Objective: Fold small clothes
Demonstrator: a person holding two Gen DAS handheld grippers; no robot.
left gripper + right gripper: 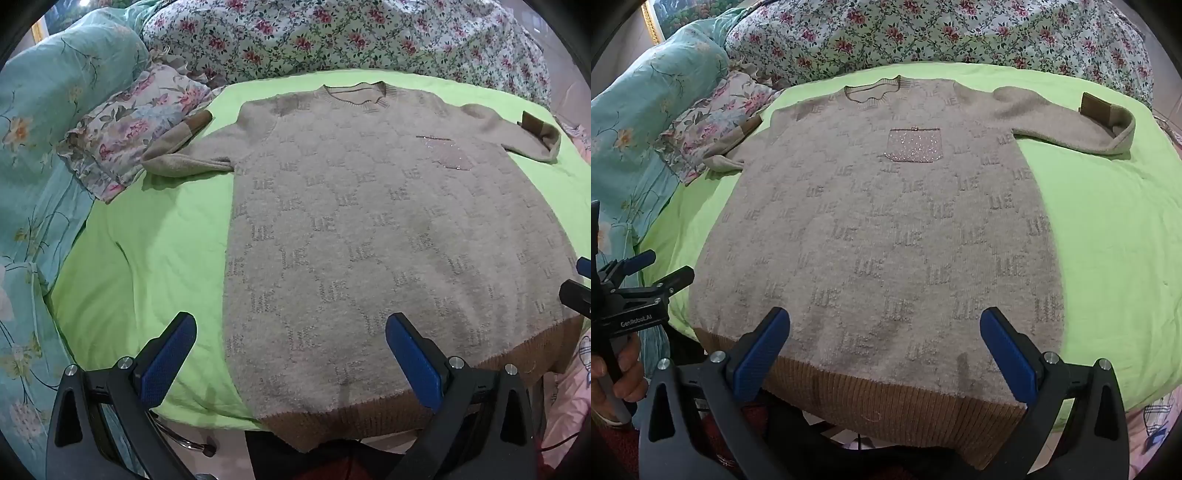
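Observation:
A beige knit sweater [369, 229] with a grey letter pattern, a sparkly chest pocket [913, 144] and a brown ribbed hem lies flat, face up, on a green sheet [155, 251]. Its neck points away and its hem hangs over the near edge. Both sleeves stretch sideways with folded cuffs. My left gripper [291, 354] is open and empty, above the hem's left corner. My right gripper [886, 347] is open and empty, above the hem's middle to right part. The left gripper also shows at the left of the right wrist view [661, 269], and it is open there.
A floral pillow [125, 133] lies under the left sleeve. A teal quilt [40, 147] is piled at the left and a flowered quilt [332, 37] at the back. Bare green sheet lies on both sides of the sweater.

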